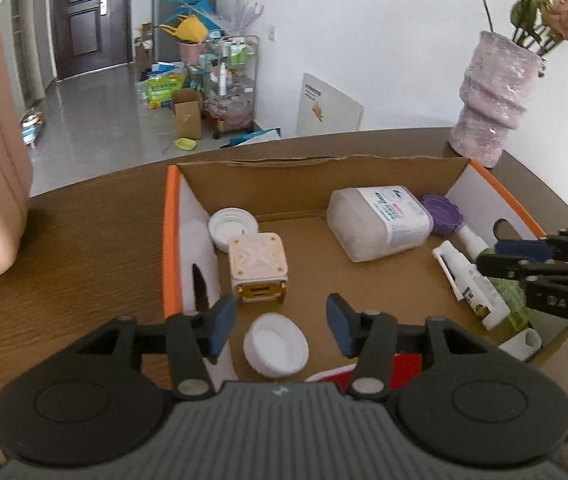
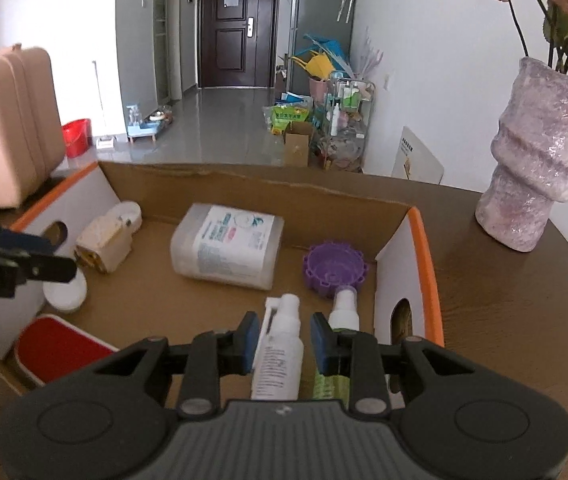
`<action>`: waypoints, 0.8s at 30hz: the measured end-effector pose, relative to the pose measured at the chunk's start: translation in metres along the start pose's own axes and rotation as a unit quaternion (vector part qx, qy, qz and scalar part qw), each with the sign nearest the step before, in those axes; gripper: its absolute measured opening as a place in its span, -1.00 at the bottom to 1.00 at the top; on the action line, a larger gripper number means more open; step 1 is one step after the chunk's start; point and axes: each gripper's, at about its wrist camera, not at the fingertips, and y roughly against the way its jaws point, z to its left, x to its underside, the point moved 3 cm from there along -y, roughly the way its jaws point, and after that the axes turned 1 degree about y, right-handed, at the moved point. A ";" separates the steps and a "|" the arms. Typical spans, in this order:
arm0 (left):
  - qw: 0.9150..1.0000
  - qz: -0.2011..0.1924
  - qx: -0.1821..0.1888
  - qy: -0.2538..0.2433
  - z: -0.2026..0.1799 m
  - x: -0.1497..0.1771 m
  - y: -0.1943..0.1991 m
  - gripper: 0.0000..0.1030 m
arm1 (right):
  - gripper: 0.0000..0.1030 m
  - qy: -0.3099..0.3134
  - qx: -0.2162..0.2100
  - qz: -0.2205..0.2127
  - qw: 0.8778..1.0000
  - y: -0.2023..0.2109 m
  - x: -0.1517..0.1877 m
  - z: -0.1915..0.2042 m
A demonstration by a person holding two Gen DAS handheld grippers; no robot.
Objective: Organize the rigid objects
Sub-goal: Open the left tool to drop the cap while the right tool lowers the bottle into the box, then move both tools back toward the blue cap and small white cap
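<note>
An orange-rimmed cardboard box [image 1: 170, 240] [image 2: 427, 260] on the brown table holds the items. My left gripper [image 1: 280, 320] is open, its blue pads apart on either side of a white round lid [image 1: 276, 346] lying on the box floor, without touching it. A cream square container [image 1: 258, 264] and a second white lid [image 1: 232, 226] lie just beyond. My right gripper [image 2: 282, 344] is shut on a white spray bottle [image 2: 280, 344] at the box's right side, beside a green spray bottle [image 2: 343, 316]. A large white jug [image 2: 228, 244] and a purple cap [image 2: 333, 266] lie further back.
A red and white item [image 2: 56, 348] sits at the box's near edge. A pink textured vase [image 2: 535, 160] with flowers stands on the table to the right of the box. A pink suitcase [image 2: 8, 128] is at the left. Beyond the table are a hallway and floor clutter.
</note>
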 end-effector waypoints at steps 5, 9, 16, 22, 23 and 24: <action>1.000 -0.013 -0.008 0.014 0.001 -0.004 0.034 0.03 | -0.47 -0.003 0.007 -0.012 1.000 0.029 -0.005 -0.004; 0.999 -0.044 -0.016 0.017 -0.005 -0.002 0.083 0.21 | -0.45 -0.009 0.009 -0.032 0.999 0.073 -0.009 -0.008; 0.985 -0.158 -0.056 0.044 -0.027 0.047 0.186 0.67 | 0.25 -0.011 0.022 -0.115 0.993 0.179 0.021 0.000; 0.964 -0.251 -0.067 0.051 -0.050 0.121 0.266 1.00 | 0.56 0.003 0.009 -0.192 0.981 0.264 0.086 0.016; 0.962 -0.260 -0.070 0.054 -0.056 0.136 0.279 1.00 | 0.60 0.001 0.011 -0.209 0.978 0.277 0.097 0.019; 0.960 -0.265 -0.070 0.054 -0.061 0.151 0.290 1.00 | 0.63 0.001 0.011 -0.228 0.974 0.290 0.109 0.022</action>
